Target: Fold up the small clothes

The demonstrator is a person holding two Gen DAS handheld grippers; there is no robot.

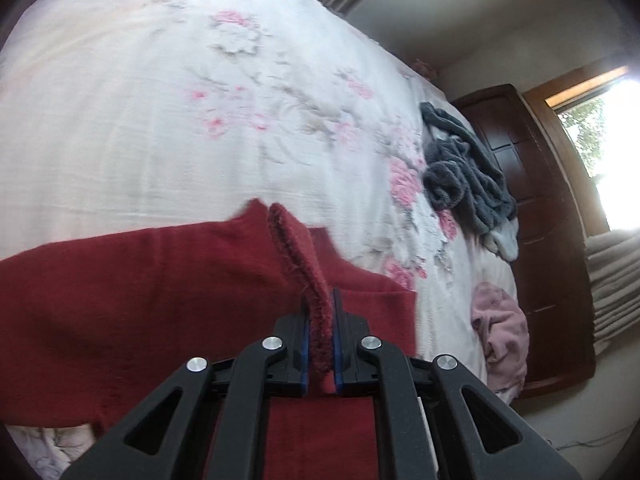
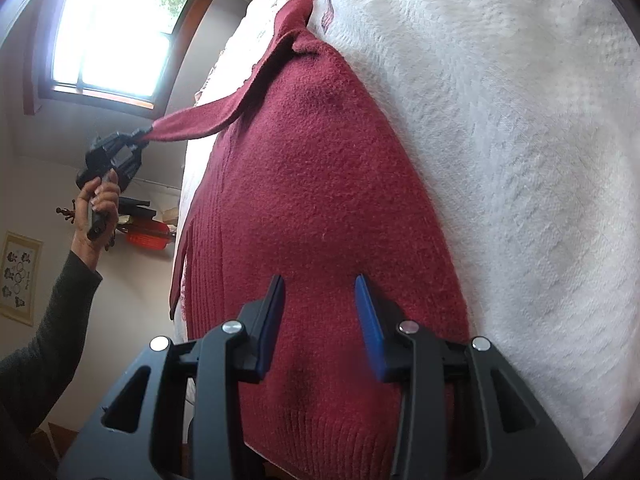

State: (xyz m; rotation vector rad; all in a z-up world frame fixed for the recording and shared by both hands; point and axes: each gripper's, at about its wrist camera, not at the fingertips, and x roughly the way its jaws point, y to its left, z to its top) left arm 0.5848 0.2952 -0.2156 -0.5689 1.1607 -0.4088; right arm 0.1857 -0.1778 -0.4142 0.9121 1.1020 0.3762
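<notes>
A dark red knitted sweater point(image 1: 140, 280) lies spread on the bed's floral white cover point(image 1: 160, 100). My left gripper point(image 1: 320, 320) is shut on a folded edge of the sweater, which stands up between its blue pads. In the right wrist view that left gripper point(image 2: 138, 136) shows at the left, held by a hand, pulling a strip of the sweater point(image 2: 320, 184) off the bed's side. My right gripper point(image 2: 320, 312) hovers open just over the sweater's body near the ribbed hem, with nothing between its fingers.
A grey fluffy garment point(image 1: 468, 172) and a pink garment point(image 1: 500, 332) lie near the bed's far edge. A dark wooden door point(image 1: 536, 216) and a bright window point(image 2: 108, 32) stand beyond. The person's dark sleeve point(image 2: 44, 340) is at left.
</notes>
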